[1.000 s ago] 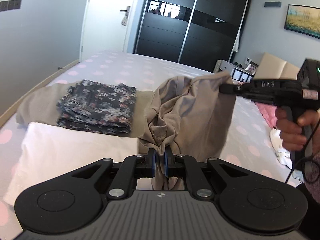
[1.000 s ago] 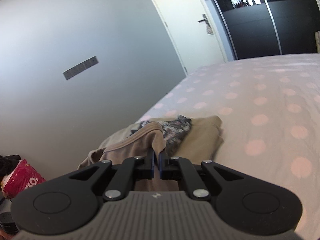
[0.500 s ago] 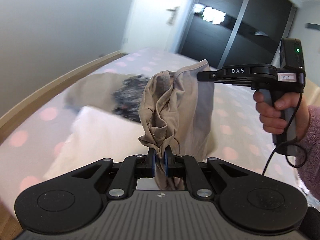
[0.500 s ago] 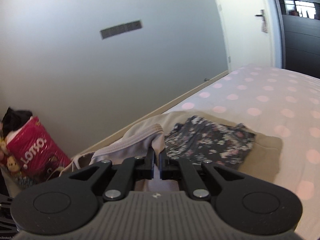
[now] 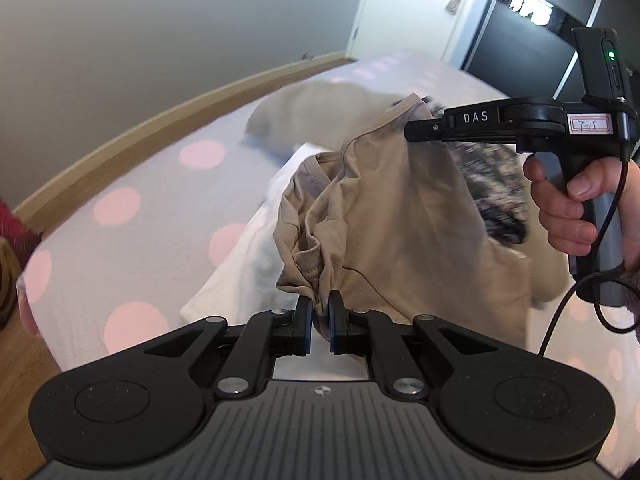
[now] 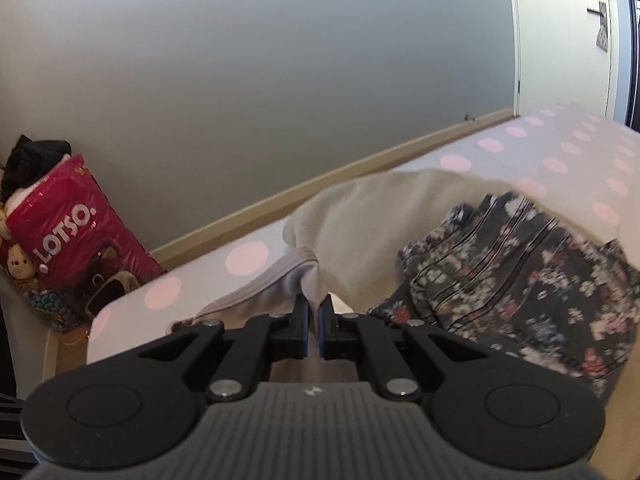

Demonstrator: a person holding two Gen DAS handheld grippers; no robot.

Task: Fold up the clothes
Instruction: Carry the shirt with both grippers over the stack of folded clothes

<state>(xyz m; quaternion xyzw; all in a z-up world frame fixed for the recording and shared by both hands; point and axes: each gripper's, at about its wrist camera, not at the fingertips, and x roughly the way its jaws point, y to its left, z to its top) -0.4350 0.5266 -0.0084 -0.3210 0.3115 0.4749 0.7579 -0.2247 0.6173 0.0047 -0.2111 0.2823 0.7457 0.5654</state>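
Both the left tool (image 5: 319, 322) and right tool (image 6: 313, 330) pinched the limp, light beige garment (image 5: 400, 216) by its edges.

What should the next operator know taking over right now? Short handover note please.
Left gripper: shut on a bunched edge of the beige shirt.
Right gripper: shut on another edge of the same shirt, held up above the bed.
Done: a floral garment lies folded on a beige one on the bed.
Left: spread the shirt flat, fold it, and probably stack it with the others.
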